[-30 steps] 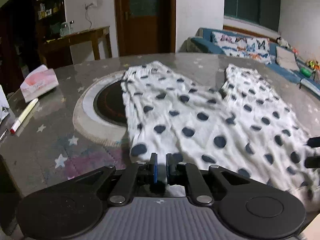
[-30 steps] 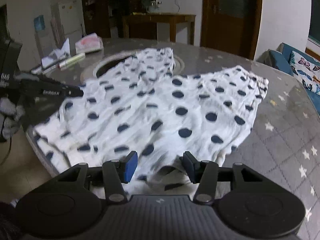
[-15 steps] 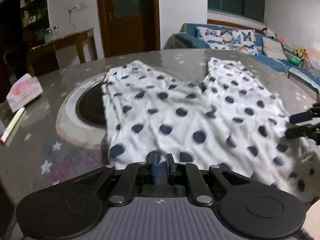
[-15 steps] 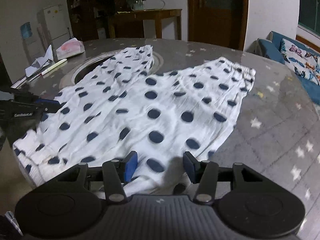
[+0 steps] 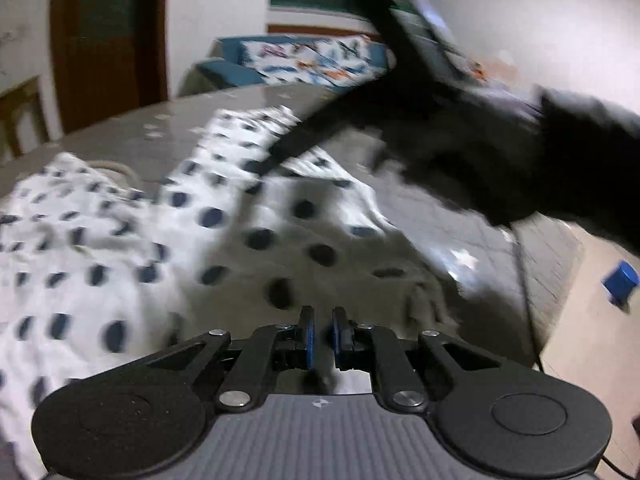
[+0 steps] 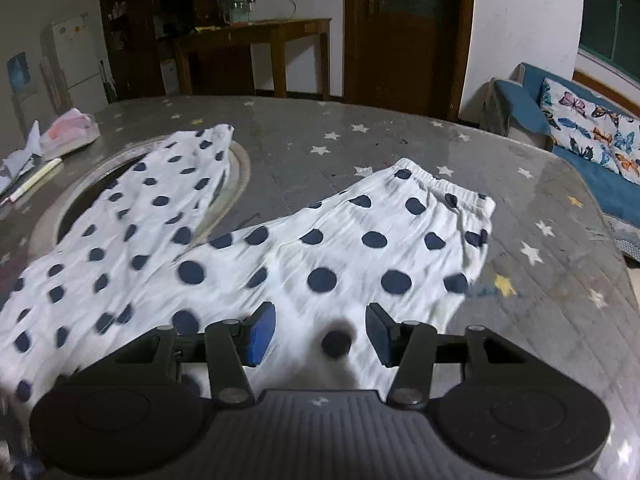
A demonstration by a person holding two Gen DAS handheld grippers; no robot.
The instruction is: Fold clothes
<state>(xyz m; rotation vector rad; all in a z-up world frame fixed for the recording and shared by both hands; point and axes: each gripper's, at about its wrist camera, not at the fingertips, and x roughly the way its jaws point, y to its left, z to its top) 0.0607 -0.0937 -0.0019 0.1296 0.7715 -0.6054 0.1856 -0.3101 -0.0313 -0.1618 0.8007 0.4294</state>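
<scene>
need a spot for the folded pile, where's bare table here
Bare table beyond the polka-dot trousers, and right of their waistband. Crowded far left: tissue pack, papers, pen.

A lived-in home is shown, most likely a combined living and dining room. A large round table (image 6: 400, 136) under a grey star-printed cover is set before a wooden door (image 6: 404, 32). A blue sofa (image 6: 520, 100) with a butterfly-print cushion (image 6: 592, 128) is placed by a window, while a wooden side table (image 6: 256, 40), dark shelving and a white refrigerator (image 6: 76, 56) are seen along the far wall.
</scene>
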